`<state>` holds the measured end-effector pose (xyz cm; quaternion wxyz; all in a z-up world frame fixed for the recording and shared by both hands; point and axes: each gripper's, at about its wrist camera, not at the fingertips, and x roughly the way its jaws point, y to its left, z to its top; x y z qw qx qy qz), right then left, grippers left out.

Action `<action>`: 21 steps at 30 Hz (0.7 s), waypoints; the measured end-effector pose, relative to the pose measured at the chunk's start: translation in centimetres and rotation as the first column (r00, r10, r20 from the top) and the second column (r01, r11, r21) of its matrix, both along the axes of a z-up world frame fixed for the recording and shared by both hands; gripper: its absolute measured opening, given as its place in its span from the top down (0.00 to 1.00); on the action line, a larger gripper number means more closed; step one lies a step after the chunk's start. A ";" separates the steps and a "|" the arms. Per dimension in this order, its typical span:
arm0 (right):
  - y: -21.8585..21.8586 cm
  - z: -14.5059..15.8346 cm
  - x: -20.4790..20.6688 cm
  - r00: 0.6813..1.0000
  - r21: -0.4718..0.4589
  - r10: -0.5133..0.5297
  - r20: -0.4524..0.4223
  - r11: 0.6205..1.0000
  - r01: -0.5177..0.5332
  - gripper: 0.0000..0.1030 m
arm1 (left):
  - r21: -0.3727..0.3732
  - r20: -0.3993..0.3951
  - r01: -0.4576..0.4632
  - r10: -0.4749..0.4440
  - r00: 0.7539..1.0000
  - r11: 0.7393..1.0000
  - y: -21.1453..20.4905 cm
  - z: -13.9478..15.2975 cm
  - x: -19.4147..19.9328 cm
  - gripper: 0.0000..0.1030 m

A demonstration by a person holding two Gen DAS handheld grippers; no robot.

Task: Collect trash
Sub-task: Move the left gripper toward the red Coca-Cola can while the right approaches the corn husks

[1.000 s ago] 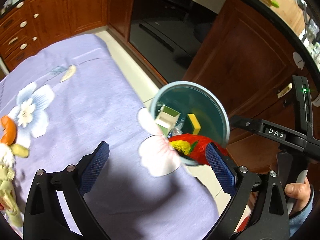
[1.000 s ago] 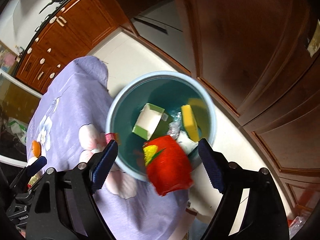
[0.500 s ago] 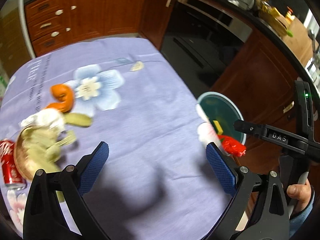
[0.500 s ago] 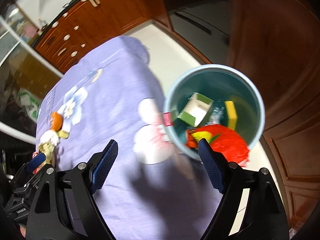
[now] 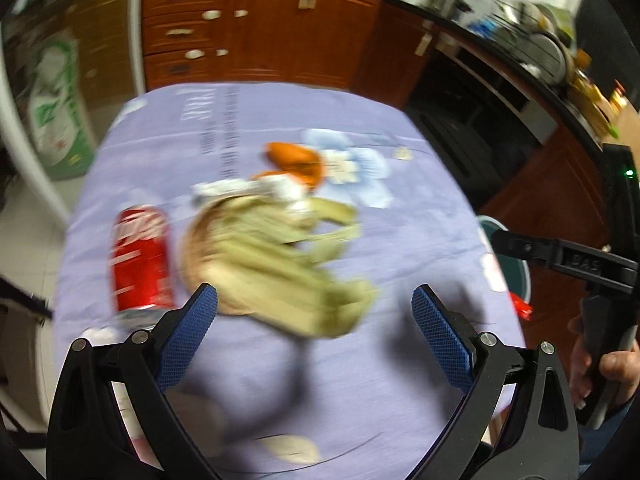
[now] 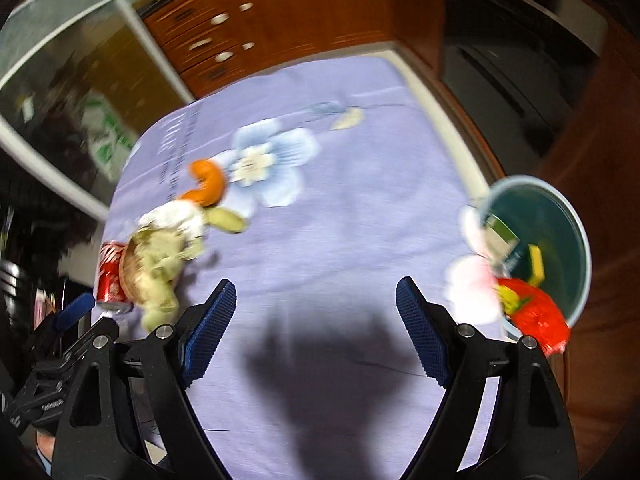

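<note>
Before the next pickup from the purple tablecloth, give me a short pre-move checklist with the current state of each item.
1. Left gripper open and empty: ok.
2. Right gripper open and empty: ok.
3. Red soda can lying on the purple flowered tablecloth, unobstructed: ok.
4. Round tan plate of yellow-green scraps near the left gripper: ok.
5. Blue-rimmed round bin has room: ok.
6. Red snack bag fully inside the bin: not ok, it hangs over the rim.

Cabinets: reddish-brown wooden drawers with pale knobs along the far wall
Oven: dark built-in oven
Floor: pale tiles
Table: lilac floral cloth
</note>
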<state>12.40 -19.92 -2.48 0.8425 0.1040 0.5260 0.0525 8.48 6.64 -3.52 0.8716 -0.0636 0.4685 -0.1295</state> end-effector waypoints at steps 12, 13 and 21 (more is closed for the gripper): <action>13.5 -0.7 3.4 0.946 -0.115 0.324 -0.001 0.940 -0.322 0.24 | 0.007 -0.056 -0.201 0.201 0.978 0.980 11.9 -3.5 -0.4 0.05; 14.6 -1.0 3.6 0.936 -0.125 0.351 -0.005 0.929 -0.349 0.24 | 0.004 -0.062 -0.204 0.204 0.977 0.979 12.3 -3.7 -0.4 0.05; 19.8 -3.1 5.4 0.872 -0.141 0.488 -0.046 0.861 -0.489 0.37 | -0.012 -0.082 -0.211 0.209 0.974 0.977 14.7 -5.1 0.4 0.05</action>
